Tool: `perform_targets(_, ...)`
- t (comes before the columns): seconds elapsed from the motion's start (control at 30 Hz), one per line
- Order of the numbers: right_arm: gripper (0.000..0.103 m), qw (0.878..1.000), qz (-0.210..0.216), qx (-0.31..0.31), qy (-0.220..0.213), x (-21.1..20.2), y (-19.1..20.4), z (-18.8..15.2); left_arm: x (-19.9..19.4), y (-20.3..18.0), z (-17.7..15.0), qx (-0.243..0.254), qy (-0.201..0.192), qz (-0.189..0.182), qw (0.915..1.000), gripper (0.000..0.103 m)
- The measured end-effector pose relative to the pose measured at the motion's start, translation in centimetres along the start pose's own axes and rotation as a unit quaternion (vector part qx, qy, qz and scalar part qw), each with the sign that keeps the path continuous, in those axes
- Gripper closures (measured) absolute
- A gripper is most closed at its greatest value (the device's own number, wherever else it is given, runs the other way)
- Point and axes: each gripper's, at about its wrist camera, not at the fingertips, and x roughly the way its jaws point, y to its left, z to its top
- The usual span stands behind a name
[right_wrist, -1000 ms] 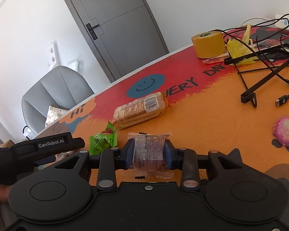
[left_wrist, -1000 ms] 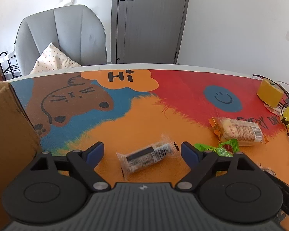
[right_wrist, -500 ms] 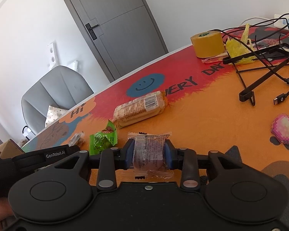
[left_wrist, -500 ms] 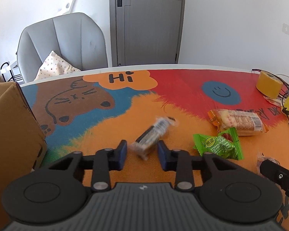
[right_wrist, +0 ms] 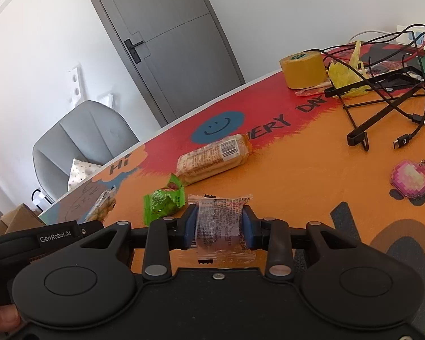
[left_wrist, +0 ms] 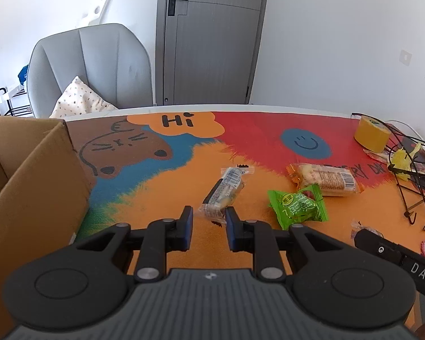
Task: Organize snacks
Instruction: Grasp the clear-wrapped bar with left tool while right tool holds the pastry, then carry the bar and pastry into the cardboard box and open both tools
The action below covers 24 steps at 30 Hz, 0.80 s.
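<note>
Since 0.5 s ago, dark wrapped snack bar (left_wrist: 223, 192) has slipped forward; left gripper (left_wrist: 207, 228) fingers narrow, empty, bar's near end just ahead on bench (left_wrist: 161, 195). Right gripper (right_wrist: 218, 226) clamps clear-wrapped snack (right_wrist: 219, 223). Risk: slick wrapper squirts out again.

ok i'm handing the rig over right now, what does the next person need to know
Right gripper: shut on a clear-wrapped dark snack.
Left gripper: fingers narrowed around the near end of the long snack bar; can't confirm a firm grip.
Green packet and biscuit pack lie loose on the mat.
Cardboard box stands at left.
Left to do: all four need putting away.
</note>
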Motion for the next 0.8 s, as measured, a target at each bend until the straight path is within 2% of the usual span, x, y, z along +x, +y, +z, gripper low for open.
perform_targets(0.27,0.069,1.000,0.022,-0.011,-0.011,-2.4,2.9,-1.1,-3.2,1.5,-0.5,-0.005,-0.016,-0.010,0.9998,0.084)
perform_targets(0.33,0.069,0.999,0.027,-0.015,-0.013,-2.9,3.6,-1.5,-4.1,2.0,-0.7,-0.005,-0.020,-0.013,0.9997,0.089)
perform_targets(0.57,0.069,0.999,0.039,-0.031,-0.021,-4.7,6.0,-2.5,-7.3,3.8,-1.2,-0.015,-0.039,-0.022,0.9989,0.089)
perform_targets(0.8,0.069,0.996,0.059,-0.052,-0.033,-6.4,8.9,-3.0,-10.4,6.2,-1.1,-0.030,-0.064,-0.012,0.9974,0.089)
